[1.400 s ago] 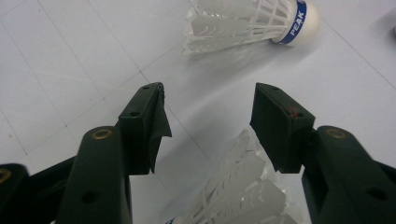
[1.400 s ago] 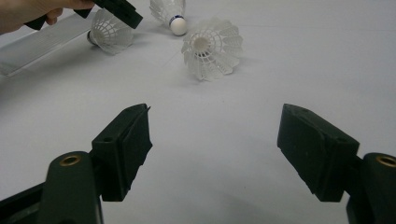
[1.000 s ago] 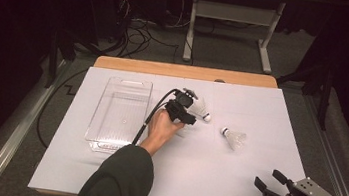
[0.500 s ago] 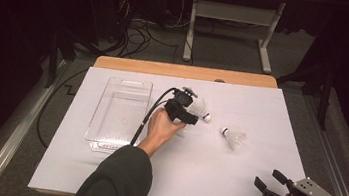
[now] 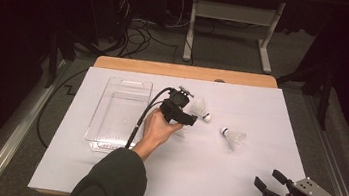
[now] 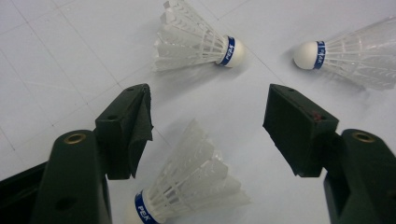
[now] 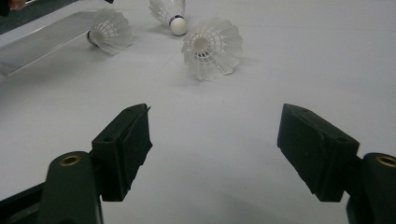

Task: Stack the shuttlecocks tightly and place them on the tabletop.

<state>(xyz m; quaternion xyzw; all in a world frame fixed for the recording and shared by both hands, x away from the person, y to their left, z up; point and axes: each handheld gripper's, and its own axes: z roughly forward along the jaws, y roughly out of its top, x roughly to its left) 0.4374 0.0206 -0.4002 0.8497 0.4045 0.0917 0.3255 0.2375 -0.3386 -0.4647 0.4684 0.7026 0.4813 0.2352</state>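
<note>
Three white shuttlecocks with blue bands lie on the white table. One shuttlecock (image 6: 191, 186) lies on its side just below and between the jaws of my left gripper (image 6: 208, 98), untouched; from above it peeks out under the left gripper (image 5: 187, 120). These jaws have just been opening and stand wide. A second shuttlecock (image 5: 201, 109) (image 6: 196, 42) lies just beyond, and a third (image 5: 233, 137) (image 6: 355, 56) off to the right. My right gripper (image 5: 267, 179) (image 7: 215, 116) rests open and empty at the table's near right corner, facing the third shuttlecock (image 7: 212, 46).
A clear plastic tray (image 5: 97, 118) (image 7: 42, 39) stands to the left of the left hand. The left gripper's cable (image 5: 139, 121) runs over the tray's right rim. Table legs and cables lie on the floor beyond the far edge.
The left gripper has lifted a little and its jaws have spread, with a shuttlecock left lying beneath them. The right gripper has stayed where it was.
</note>
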